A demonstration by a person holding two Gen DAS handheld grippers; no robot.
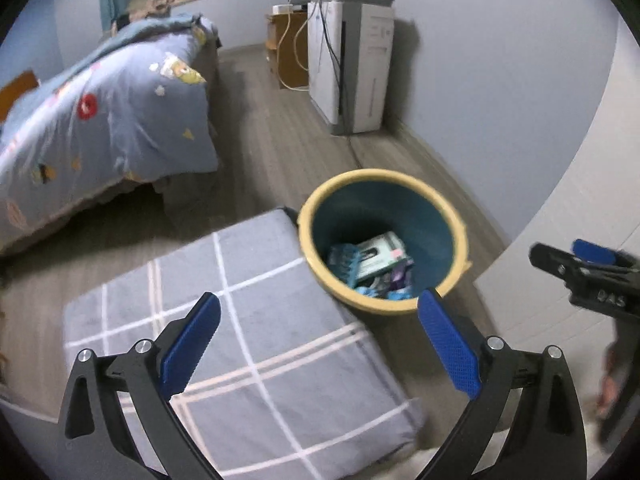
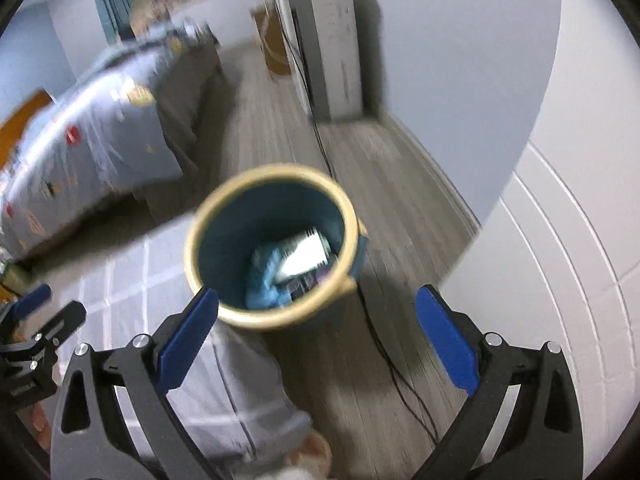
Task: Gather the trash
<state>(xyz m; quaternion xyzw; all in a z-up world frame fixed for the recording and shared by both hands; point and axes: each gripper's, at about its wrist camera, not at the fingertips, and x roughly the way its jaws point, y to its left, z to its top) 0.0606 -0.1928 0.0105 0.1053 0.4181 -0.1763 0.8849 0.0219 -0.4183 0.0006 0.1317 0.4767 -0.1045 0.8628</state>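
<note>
The room had a grey wood-plank floor (image 1: pixel 280 148) and pale walls, and everything here is placed from the trash bin (image 1: pixel 384 240), a teal bucket with a yellow rim standing on that floor. Touching its left side lay a grey cushion (image 1: pixel 240 344) crossed by white lines. Farther off to the left stood a bed under a blue patterned quilt (image 1: pixel 108 120), and beyond the bin, against the far wall, a white appliance (image 1: pixel 352 68) with cables hanging over it, next to a small wooden cabinet (image 1: pixel 288 48). A white panelled door (image 2: pixel 560 280) rose to the bin's right. Inside the bin lay the collected trash (image 1: pixel 372 268): a pale green-and-white packet among blue and purple wrappers. The left gripper (image 1: pixel 320 344) hung above the cushion and the bin's near rim, its blue pads spread wide with nothing between them. The right gripper (image 2: pixel 316 340) hung over the bin, equally wide apart and empty.
</note>
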